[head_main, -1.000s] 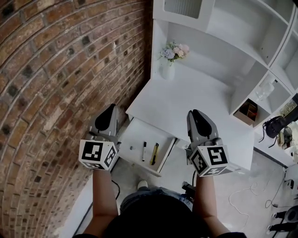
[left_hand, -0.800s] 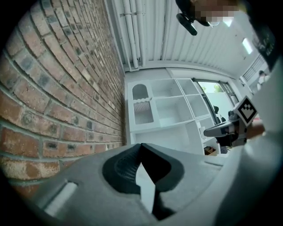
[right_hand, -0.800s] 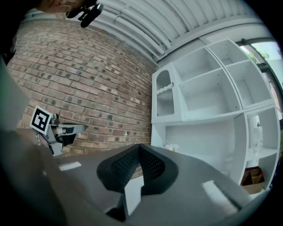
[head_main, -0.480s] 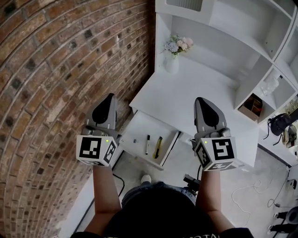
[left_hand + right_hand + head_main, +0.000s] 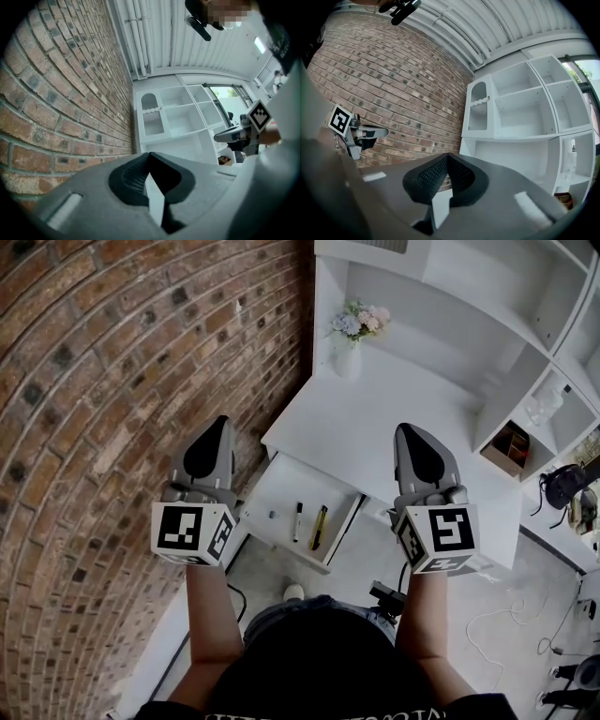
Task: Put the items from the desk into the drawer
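Observation:
The white drawer (image 5: 328, 542) stands pulled out from under the white desk (image 5: 375, 437). Inside it lie a black-and-white marker (image 5: 296, 521), a yellow-and-black utility knife (image 5: 318, 527) and a small dark object (image 5: 273, 515). My left gripper (image 5: 222, 423) is held up beside the brick wall, left of the drawer, jaws shut with nothing between them. My right gripper (image 5: 409, 431) hovers over the desk's front right part, also shut and empty. In the left gripper view the jaws (image 5: 149, 154) meet at the tips. In the right gripper view my right gripper (image 5: 447, 157) has its tips meeting too.
A white vase of flowers (image 5: 351, 338) stands at the desk's back left corner. A brick wall (image 5: 112, 409) runs along the left. White shelves (image 5: 525, 381) rise behind and right of the desk, one cubby holding a brown box (image 5: 509, 446). Cables lie on the floor (image 5: 497, 624).
Both grippers have risen slightly and drifted a little toward the desk. The drawer and its contents have not moved.

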`<state>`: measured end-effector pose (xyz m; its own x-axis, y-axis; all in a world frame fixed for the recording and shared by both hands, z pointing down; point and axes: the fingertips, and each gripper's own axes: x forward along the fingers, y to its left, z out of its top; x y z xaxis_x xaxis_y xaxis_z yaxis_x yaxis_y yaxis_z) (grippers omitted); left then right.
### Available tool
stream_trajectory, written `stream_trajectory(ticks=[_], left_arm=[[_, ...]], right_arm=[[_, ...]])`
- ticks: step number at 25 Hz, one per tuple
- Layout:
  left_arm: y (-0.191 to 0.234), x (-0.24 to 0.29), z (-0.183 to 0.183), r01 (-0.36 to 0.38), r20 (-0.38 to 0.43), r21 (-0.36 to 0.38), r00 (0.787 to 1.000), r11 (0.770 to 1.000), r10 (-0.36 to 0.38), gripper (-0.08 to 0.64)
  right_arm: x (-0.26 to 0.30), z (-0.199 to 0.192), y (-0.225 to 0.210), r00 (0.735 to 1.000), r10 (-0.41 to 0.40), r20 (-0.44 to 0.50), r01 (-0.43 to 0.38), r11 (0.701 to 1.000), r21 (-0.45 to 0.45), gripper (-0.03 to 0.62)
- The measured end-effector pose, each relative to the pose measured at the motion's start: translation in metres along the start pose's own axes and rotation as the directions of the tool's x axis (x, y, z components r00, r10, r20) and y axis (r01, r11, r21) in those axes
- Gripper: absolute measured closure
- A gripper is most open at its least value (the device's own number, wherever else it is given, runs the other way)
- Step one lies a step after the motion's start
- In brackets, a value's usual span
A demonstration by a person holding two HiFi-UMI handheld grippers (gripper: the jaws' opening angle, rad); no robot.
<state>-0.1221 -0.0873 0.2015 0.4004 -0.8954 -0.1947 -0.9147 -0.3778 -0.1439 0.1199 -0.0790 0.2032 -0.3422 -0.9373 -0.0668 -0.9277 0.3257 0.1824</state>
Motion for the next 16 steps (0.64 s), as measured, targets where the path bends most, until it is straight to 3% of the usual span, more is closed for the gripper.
stream_trajectory(ticks=[16], left_arm=[[-0.002,0.008,0.001,0.006,0.001,0.026,1.000,1.000,-0.006,0.558]], right_arm=[[-0.004,0.008,-0.015,0.999,-0.033,0.035,0.034,0.999,-0.026,0.581]])
